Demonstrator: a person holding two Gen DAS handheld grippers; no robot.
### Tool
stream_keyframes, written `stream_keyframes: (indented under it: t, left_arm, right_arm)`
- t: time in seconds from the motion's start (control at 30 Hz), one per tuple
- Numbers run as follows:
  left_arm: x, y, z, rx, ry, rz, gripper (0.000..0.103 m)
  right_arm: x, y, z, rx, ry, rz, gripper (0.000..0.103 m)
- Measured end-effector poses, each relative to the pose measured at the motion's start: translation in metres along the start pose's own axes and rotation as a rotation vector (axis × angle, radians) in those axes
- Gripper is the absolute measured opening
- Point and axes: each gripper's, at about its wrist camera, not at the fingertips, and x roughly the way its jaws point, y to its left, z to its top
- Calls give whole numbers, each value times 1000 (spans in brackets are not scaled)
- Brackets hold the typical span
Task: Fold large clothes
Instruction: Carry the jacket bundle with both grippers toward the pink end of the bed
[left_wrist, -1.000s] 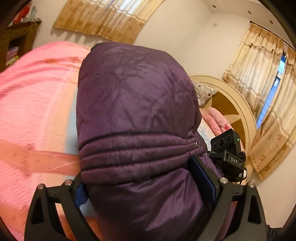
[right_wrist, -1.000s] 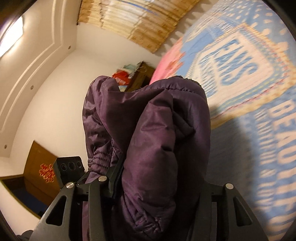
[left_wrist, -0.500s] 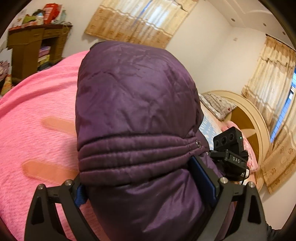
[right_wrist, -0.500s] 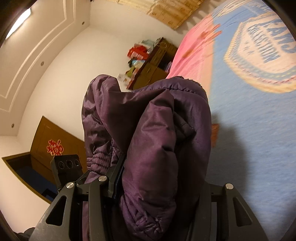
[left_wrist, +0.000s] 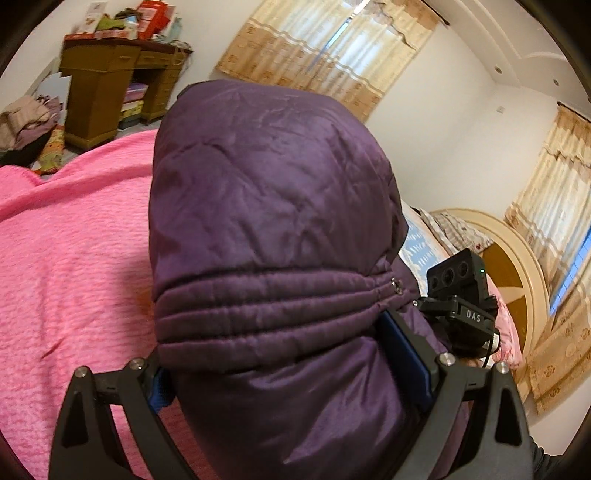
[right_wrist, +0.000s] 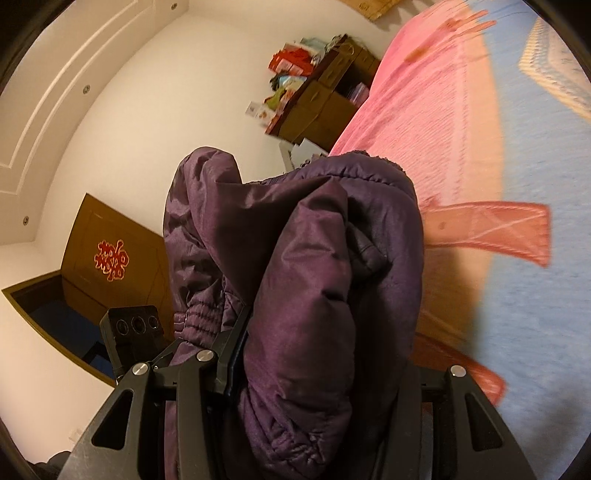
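Fingers of the left gripper (left_wrist: 295, 369) are clamped on a thick bunch of the purple padded jacket (left_wrist: 273, 229), the blue-faced pads pressed against the fabric on either side just below a band of stitched ribbing with a small metal snap (left_wrist: 397, 284). The right gripper (right_wrist: 325, 373) likewise has its fingers closed on a bulky fold of the same jacket (right_wrist: 325, 266), one dark pad buried in the cloth at the left and the other hidden behind the fabric. Both grips appear chosen to carry the garment by two points so it hangs off the bed and can be laid out flat for folding; that is a judgement, since no fold is yet visible. The jacket is held up in the air, between the two tools and above the bed, and it fills the middle of both views, hiding what lies directly ahead. Beneath is a pink textured blanket (left_wrist: 74, 251) and, in the right wrist view, a blue printed cover (right_wrist: 535, 277) beside it. Farther off stand a brown wooden cabinet (left_wrist: 99, 92) piled with boxes, a heap of clothes (left_wrist: 26, 122) on the floor, curtained windows (left_wrist: 325, 51), a rounded headboard (left_wrist: 517, 258) and a brown door (right_wrist: 110, 258) with a red emblem. Nothing on the bed seems to block laying the jacket down.
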Motion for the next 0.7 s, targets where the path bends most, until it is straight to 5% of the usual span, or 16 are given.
stream_keyframes:
  t: [0.7]
  left_arm:
    - [-32, 74, -13, -152, -60, 51, 97]
  right_arm:
    - [124, 39, 29, -52, 148, -15, 48]
